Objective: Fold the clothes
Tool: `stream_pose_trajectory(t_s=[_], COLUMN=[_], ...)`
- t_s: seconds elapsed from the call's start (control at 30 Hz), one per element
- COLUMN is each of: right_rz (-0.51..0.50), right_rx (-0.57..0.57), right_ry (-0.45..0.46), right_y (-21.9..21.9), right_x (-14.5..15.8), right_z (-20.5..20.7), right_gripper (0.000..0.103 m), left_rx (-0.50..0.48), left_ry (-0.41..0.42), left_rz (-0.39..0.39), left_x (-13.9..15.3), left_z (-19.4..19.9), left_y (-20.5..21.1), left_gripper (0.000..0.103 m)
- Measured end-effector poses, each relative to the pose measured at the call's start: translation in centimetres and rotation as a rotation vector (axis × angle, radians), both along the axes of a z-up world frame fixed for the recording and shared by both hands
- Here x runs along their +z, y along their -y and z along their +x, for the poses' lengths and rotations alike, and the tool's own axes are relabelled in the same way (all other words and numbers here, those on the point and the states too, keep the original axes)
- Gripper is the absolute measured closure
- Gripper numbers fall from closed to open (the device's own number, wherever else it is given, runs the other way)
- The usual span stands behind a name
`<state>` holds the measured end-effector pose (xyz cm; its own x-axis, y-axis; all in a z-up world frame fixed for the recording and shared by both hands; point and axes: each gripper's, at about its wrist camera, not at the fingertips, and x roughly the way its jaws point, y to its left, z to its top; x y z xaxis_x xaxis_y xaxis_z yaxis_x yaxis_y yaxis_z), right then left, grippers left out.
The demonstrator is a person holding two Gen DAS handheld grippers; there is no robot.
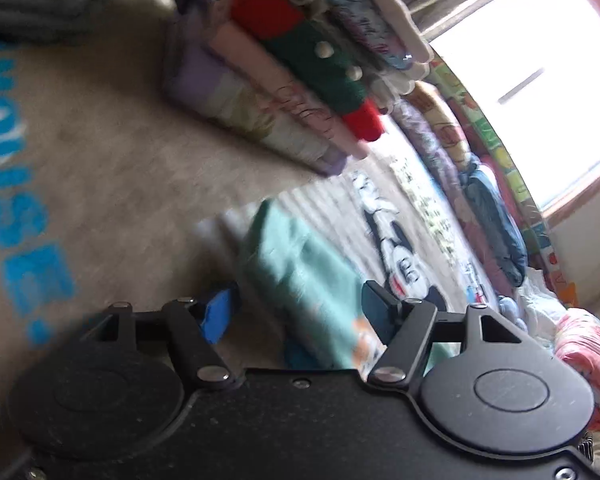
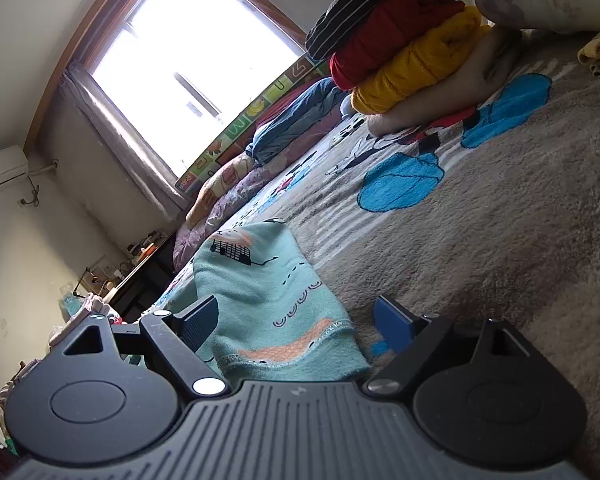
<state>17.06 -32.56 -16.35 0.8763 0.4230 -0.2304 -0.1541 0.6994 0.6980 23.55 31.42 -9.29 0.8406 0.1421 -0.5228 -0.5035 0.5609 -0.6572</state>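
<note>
Fingers (image 2: 300, 322) stand wide around teal garment (image 2: 268, 300), untouched.

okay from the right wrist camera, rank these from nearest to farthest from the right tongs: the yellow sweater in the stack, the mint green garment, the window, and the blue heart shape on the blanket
1. Mint green garment: lying between the open right tongs.
2. Blue heart shape: on the blanket, up and right.
3. Yellow sweater: in the stack, upper right.
4. Window: back wall, upper left.
</note>
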Motion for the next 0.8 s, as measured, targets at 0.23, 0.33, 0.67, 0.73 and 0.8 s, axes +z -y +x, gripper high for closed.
stream_pose_trajectory(t_s=[0.23,0.33,0.67,0.73,0.8], right_rz=[-0.017,-0.026,0.197,0.284,0.308], right_rx=[-0.004,-0.002,-0.159,-0.18,-0.201], right_ry=[-0.016,-0.029,-0.234,-0.266,-0.298], right_y=[-0.3,-0.4,1.1,1.1,0.7], right_x=[0.2,0.4,2.3,1.9,1.6], right_z=[0.1,0.2,-3.2,-4.1,-4.3], right_gripper=[0.018,0.018,0.019,0.019,0.02], left_rx=[0.023,0.016,0.052,0.015,-0.028], left_ry=[-0.082,-0.115,0.018,0.034,0.039], left_rz=[0.164,0.142,0.305,0.326,0.341], left_x=[0.2,-0.2,4.0,4.2,4.3], left_z=[1.7,1.9,-0.1,0.9,1.2], left_y=[-0.1,-0.3,3.8,4.9,6.1], left_gripper=[0.087,0.071,0.028,0.028,0.028])
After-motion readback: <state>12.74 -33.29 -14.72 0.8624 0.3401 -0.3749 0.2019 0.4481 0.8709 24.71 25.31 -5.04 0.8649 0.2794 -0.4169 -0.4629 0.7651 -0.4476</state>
